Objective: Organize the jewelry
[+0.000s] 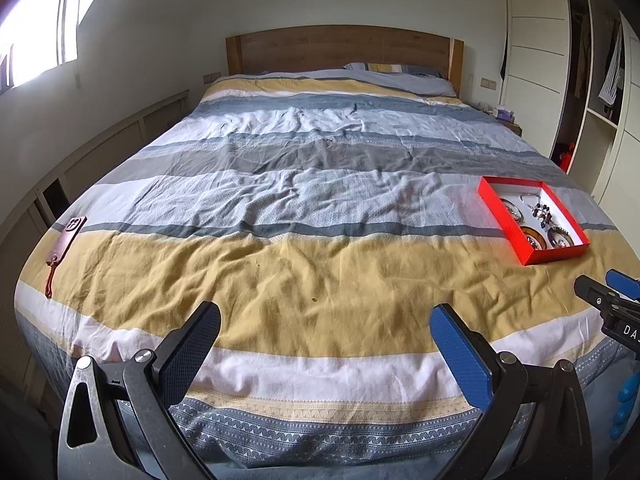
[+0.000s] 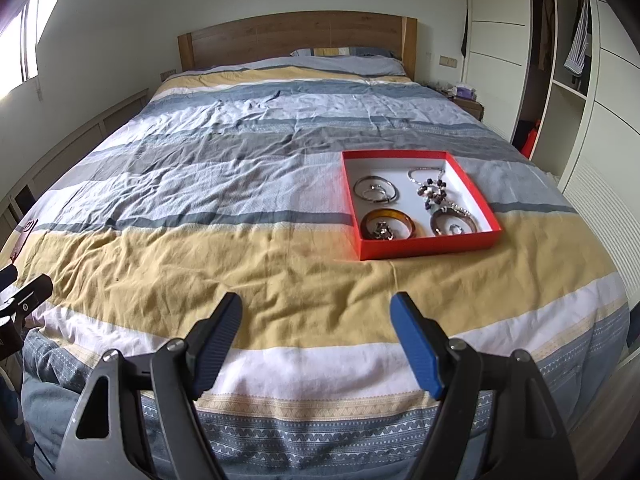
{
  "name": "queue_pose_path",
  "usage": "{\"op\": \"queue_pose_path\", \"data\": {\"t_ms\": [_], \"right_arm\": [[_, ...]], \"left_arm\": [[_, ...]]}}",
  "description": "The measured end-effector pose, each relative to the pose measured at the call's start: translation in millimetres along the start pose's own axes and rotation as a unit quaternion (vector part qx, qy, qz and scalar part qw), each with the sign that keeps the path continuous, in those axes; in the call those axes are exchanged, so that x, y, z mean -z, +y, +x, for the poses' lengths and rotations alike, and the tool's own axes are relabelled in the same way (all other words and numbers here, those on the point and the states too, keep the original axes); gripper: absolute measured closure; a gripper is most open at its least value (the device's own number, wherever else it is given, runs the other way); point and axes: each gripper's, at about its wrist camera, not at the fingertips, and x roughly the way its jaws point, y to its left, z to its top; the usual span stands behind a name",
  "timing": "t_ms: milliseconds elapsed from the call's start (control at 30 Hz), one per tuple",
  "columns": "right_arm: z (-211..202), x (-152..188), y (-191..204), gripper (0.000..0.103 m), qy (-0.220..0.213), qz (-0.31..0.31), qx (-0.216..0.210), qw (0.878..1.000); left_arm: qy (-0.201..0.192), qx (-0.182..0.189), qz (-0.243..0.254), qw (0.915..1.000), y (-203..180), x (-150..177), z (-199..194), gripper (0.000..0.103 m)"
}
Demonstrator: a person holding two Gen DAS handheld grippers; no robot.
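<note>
Jewelry all looks boxed already, so task reads near done or not started; can't tell which. Left gripper [image 1: 325, 334] and right gripper [image 2: 316, 322] both spread wide, empty, at the bed's foot. Farther out, right side: red box [image 2: 424, 247] on quilt [image 2: 240, 272] holding bangles [image 2: 387, 222] and bead necklace [image 2: 434, 192].

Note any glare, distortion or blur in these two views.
Left wrist view: window blown out to white, strong fisheye curving of the bed, dark corners. Right wrist view: milder window glare, same curving; the red box and its jewelry look sharp.
</note>
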Motion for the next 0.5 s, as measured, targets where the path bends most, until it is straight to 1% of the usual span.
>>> {"op": "queue_pose_path", "data": {"t_ms": [333,500], "right_arm": [[5,2,-4,0.028,0.006,0.004,0.002,1.000],[6,3,-6,0.028,0.007,0.004,0.002,1.000]], "left_arm": [[0.018,-0.011,-0.002,0.9998,2,4,11,0.001],[0.020,-0.014,-0.002,0.9997,1,4,13,0.001]]}}
